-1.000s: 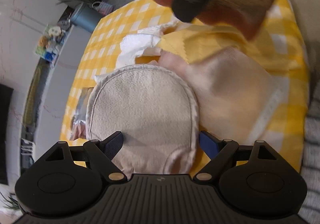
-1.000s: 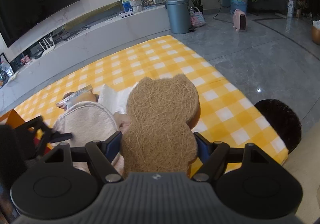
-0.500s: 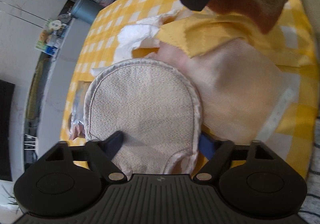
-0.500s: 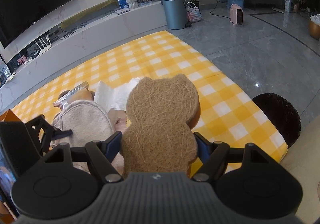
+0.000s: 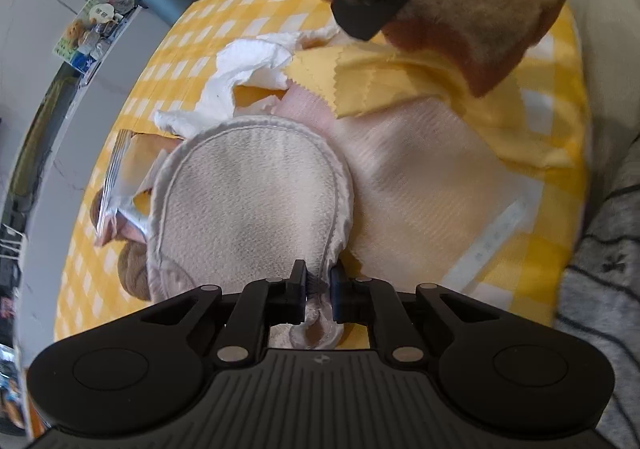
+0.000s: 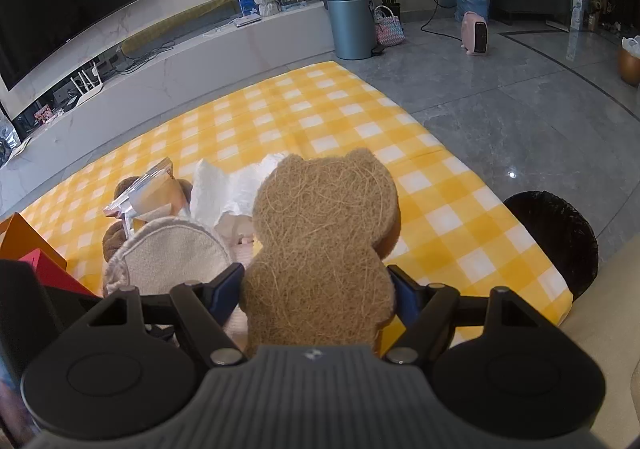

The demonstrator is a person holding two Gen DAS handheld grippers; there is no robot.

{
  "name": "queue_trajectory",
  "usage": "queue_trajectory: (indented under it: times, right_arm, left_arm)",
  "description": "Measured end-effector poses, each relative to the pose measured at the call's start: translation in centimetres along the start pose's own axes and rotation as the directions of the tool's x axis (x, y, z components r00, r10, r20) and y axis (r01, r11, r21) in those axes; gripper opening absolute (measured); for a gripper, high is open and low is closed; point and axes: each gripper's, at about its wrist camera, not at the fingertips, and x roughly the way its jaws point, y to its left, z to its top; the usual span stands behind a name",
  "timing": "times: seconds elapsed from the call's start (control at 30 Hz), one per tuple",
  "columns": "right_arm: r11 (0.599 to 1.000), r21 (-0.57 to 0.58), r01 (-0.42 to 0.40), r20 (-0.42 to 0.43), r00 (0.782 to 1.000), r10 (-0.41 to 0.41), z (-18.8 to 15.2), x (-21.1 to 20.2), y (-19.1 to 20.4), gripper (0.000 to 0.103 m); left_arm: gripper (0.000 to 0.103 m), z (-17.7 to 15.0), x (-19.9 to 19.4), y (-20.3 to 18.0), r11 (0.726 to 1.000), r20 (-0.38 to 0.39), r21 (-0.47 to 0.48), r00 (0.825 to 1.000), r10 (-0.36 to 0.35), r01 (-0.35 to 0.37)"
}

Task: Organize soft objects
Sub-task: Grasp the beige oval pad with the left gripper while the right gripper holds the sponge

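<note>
The left claw (image 5: 318, 279) has just been closing, and its jaws now pinch the near hem of the oval beige mitt (image 5: 248, 201), a fold of the fabric bunched between the pads. The right claw (image 6: 318, 289) stands fairly wide, holding the bear-shaped fibre sponge (image 6: 320, 249) by its flanks, raised over the pile.

Around the mitt the rest of the soft things lie heaped on the yellow checked cloth (image 6: 328, 117): a pale pink towel (image 5: 432, 185) just beside and partly under it, a yellow rag (image 5: 384, 77) lapping over the towel, crumpled white paper (image 5: 244, 77) beyond, and a crinkly packet (image 5: 120, 177) at the mitt's far side.

To my eye the step in hand is securing the mitt. Next it wants lifting clear of the towel without dragging its neighbours; where it should go I cannot tell.
</note>
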Motion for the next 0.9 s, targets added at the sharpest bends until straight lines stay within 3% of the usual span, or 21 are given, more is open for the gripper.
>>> queue_trajectory:
  times: [0.1, 0.2, 0.37, 0.5, 0.63, 0.7, 0.8, 0.9]
  right_arm:
    - [1.000, 0.006, -0.004, 0.000, 1.000, 0.004, 0.1, 0.0, -0.1, 0.075]
    - [1.000, 0.009, -0.002, 0.001, 1.000, 0.002, 0.1, 0.0, -0.1, 0.075]
    - [1.000, 0.002, -0.005, 0.001, 1.000, 0.005, 0.0, -0.1, 0.1, 0.075]
    - [1.000, 0.002, -0.002, 0.000, 1.000, 0.002, 0.0, -0.1, 0.1, 0.075]
    - [1.000, 0.001, -0.004, -0.001, 1.000, 0.004, 0.0, -0.2, 0.1, 0.075]
    - [1.000, 0.005, -0.003, -0.002, 1.000, 0.003, 0.0, -0.1, 0.0, 0.075]
    - [1.000, 0.004, -0.008, -0.005, 1.000, 0.008, 0.0, 0.0, 0.0, 0.075]
    - [1.000, 0.004, -0.008, -0.002, 1.000, 0.008, 0.0, -0.1, 0.0, 0.075]
  left_arm:
    - [0.013, -1.3, -2.0, -0.2, 0.998, 0.063, -0.029, 0.997, -0.048, 0.050]
    - [0.013, -2.9, -4.3, -0.6, 0.997, 0.109, -0.049, 0.993, -0.052, 0.058]
    - [0.013, -5.1, -7.6, -1.1, 0.989, 0.194, -0.087, 0.976, -0.098, 0.117]
    - [0.013, -5.9, -7.6, -2.3, 0.995, 0.200, -0.031, 0.976, -0.086, 0.094]
    - [0.013, -6.3, -6.7, -2.1, 0.992, 0.176, -0.074, 0.980, -0.091, 0.105]
    - [0.013, -6.4, -6.4, -2.2, 0.996, 0.191, -0.079, 0.981, -0.019, 0.035]
    - [0.021, -6.6, -5.9, -3.8, 0.992, 0.239, -0.032, 0.962, 0.130, -0.126]
    - [0.022, -6.1, -4.8, -4.7, 0.986, 0.214, -0.022, 0.963, 0.165, -0.164]
